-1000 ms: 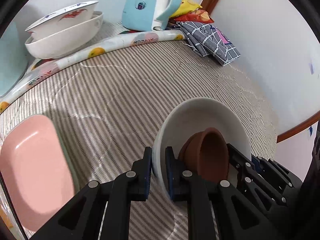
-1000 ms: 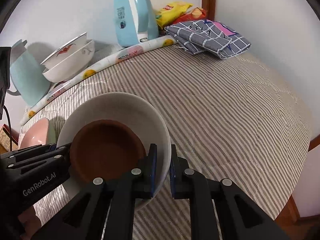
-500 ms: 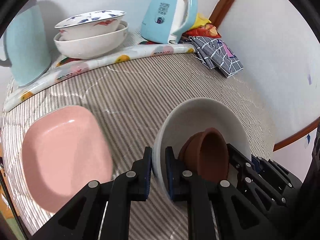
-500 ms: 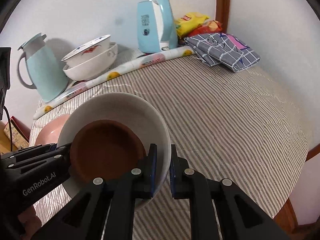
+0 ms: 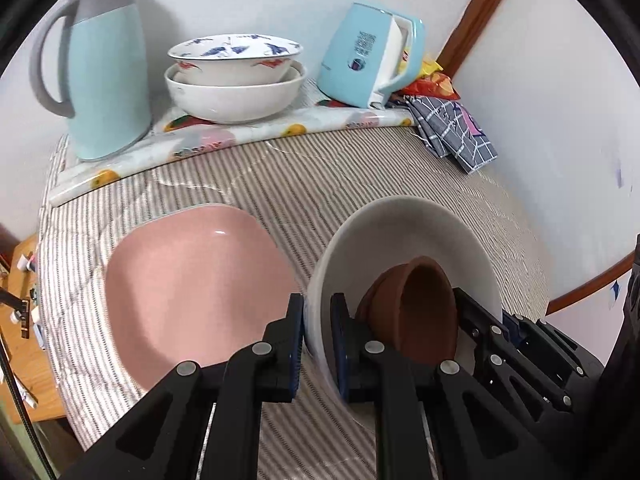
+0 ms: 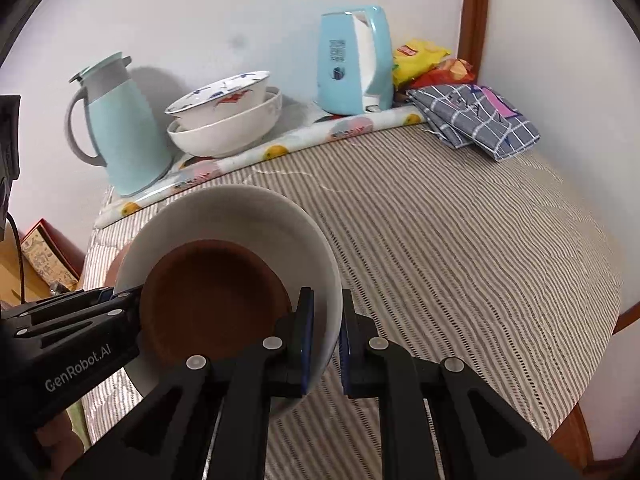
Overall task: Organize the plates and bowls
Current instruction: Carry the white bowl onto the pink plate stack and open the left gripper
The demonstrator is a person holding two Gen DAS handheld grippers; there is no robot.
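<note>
Since a second ago the pink plate point(image 5: 192, 288) has slid from the left wrist view's left edge toward its lower middle, and the blue jug point(image 5: 106, 68) has come in at upper left. Both the left gripper point(image 5: 318, 344) and right gripper point(image 6: 326, 344) stay clamped on opposite rims of the white bowl point(image 5: 404, 232) (a brown bowl point(image 5: 416, 312) sits inside) above the striped tablecloth point(image 6: 460, 248), white walls behind.

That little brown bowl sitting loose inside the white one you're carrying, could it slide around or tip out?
Probably it can slide: the brown bowl only rests in the white bowl, whose glazed inside looks smooth. Neither the left gripper nor the right gripper touches it; both clamp the white rim. It already leans against one wall, so further tilting might spill it.
</note>
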